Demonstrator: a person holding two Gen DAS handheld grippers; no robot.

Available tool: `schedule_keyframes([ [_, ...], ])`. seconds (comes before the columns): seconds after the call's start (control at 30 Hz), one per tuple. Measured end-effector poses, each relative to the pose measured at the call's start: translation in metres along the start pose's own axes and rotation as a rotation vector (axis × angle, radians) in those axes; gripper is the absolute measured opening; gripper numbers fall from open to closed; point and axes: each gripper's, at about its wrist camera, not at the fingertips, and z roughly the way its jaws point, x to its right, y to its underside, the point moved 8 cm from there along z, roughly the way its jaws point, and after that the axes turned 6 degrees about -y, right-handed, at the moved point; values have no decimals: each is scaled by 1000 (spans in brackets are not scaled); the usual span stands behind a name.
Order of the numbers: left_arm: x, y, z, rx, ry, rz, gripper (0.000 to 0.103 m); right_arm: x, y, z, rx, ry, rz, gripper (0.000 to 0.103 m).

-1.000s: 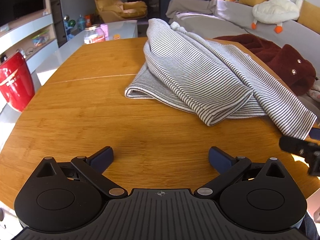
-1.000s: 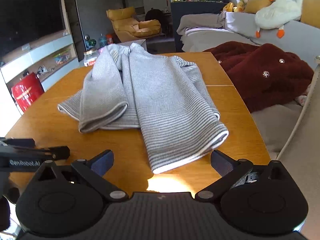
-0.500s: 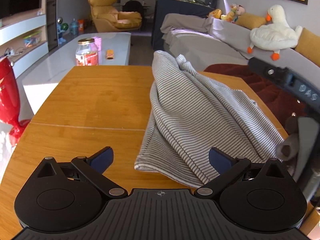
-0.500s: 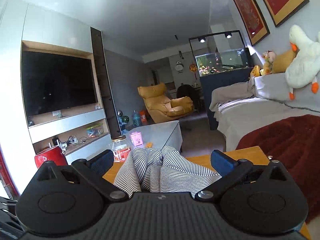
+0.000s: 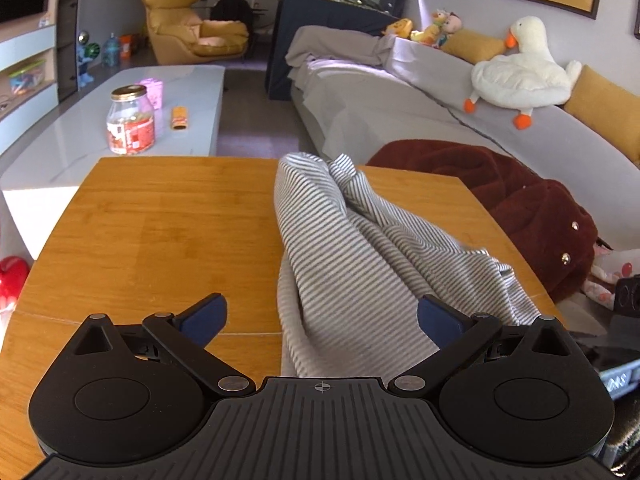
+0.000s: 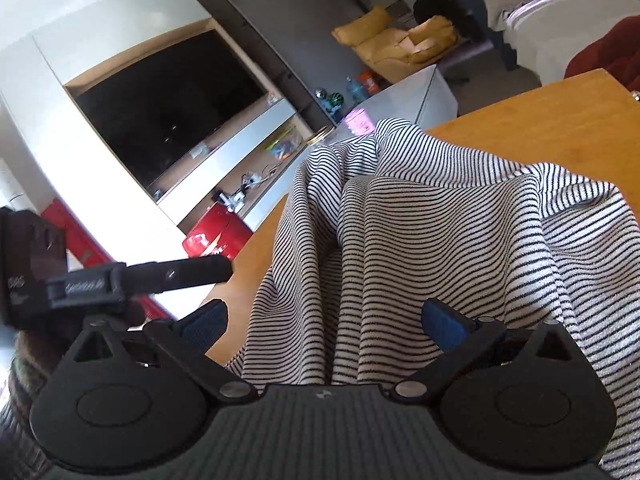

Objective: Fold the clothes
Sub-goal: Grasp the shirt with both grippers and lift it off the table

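- Your one container in sight is the glass jar with a gold lid and red label, standing on the pale low table past the far edge; it holds something pale, too blurred for you to tell what.
- Your left gripper has its blue fingers spread wide, gripping nothing; the near end of the striped garment lies between them.
- Your right gripper is likewise spread and released, the striped garment bunched between and under its fingers.
- The garment lies in a rumpled ridge on the right half of the wooden table, running from you toward the far edge.
- The table's left half is bare wood, giving you room to move there.
- Off the right edge a dark red fleece lies on the grey sofa, with a white plush goose on the sofa's back.
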Motion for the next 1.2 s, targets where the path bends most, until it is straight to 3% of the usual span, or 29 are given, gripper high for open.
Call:
schedule_keyframes([
  [0.13,1,11,8,-42,25,-39,103,-19,24,-26,-47,-51,-17,103],
  [0.27,8,31,19,-164,90,-69,99,-30,37,-40,-61,-52,-37,103],
  [0.37,1,45,26,-256,92,-52,68,-29,34,-39,-57,-47,-30,103],
  [0.43,-8,43,26,-261,69,-27,53,-30,34,-39,-58,-43,-32,103],
  [0.5,-19,32,20,-214,22,9,32,-31,35,-38,-64,-33,-41,103],
  [0.63,-52,-12,10,-51,-155,88,27,-39,38,-32,-89,17,-91,103],
  [0.73,-90,-28,18,-36,-266,53,28,-48,42,-23,-123,86,-162,103],
  [0.77,-103,-31,20,-26,-319,48,24,-52,43,-20,-135,108,-185,103],
  [0.83,-126,-35,19,8,-439,71,25,-58,45,-14,-166,154,-240,103],
  [0.87,-135,-36,15,14,-454,39,26,-61,46,-12,-182,177,-267,103],
  [0.93,-140,-37,-3,29,-348,-81,51,-67,47,-9,-198,217,-302,103],
  [1.0,-121,-39,-28,105,-227,-119,86,-72,40,-10,-178,239,-318,103],
  [1.03,-107,-38,-40,149,-174,-128,91,-75,33,-12,-154,252,-325,101],
  [1.1,-75,-30,-56,222,-56,-150,97,-83,11,-17,-92,307,-363,85],
  [1.2,-34,-4,-53,264,101,-244,103,-85,-14,-12,-71,412,-423,63],
])
